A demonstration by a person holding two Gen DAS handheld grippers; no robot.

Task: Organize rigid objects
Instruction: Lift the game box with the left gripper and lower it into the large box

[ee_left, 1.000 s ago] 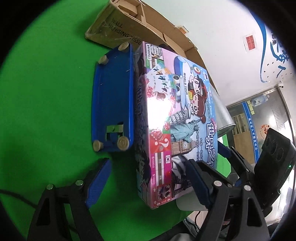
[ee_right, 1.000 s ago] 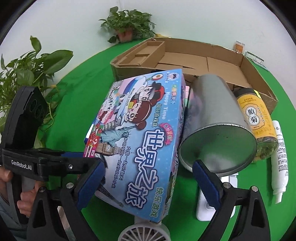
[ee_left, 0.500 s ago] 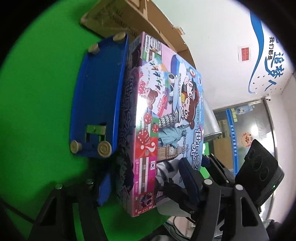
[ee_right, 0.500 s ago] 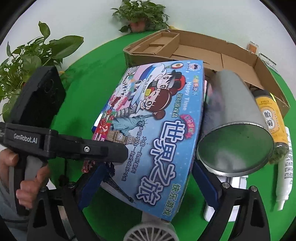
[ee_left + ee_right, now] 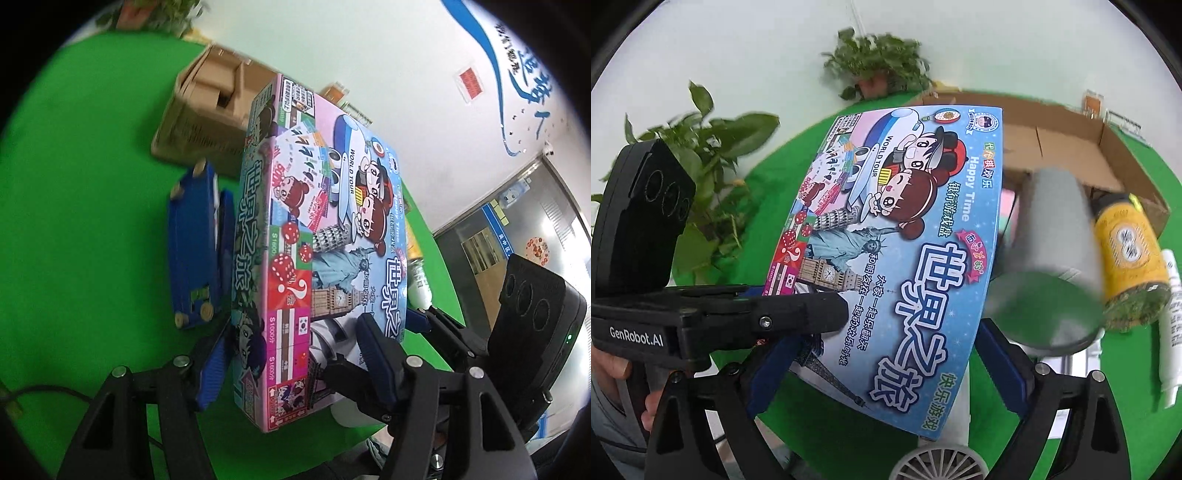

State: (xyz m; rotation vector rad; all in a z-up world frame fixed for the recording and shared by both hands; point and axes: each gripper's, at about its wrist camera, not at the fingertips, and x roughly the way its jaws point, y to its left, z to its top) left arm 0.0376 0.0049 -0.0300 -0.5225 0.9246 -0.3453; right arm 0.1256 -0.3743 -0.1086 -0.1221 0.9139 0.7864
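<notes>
The colourful board game box (image 5: 332, 236) hangs tilted above the green table, lifted off the blue case (image 5: 192, 251). My left gripper (image 5: 295, 343) is shut on its near end, one pad on each broad face. In the right wrist view the same box (image 5: 905, 240) fills the middle, and the left gripper's black arm (image 5: 738, 321) reaches in from the left, held by a hand. My right gripper (image 5: 882, 343) stands wide, with a finger beside each long edge of the box. Its pads show no press on it.
An open cardboard box (image 5: 1052, 147) lies at the back. A grey metal can (image 5: 1049, 266) lies on its side right of the game box, then a yellow-labelled jar (image 5: 1126, 251) and a white tube (image 5: 1171, 332). A small white fan (image 5: 942, 461) sits below. Potted plants (image 5: 701, 155) stand left.
My left gripper's jaws closed onto the game box and raised it off the blue case. In the right wrist view the box has come up closer and tilted.
</notes>
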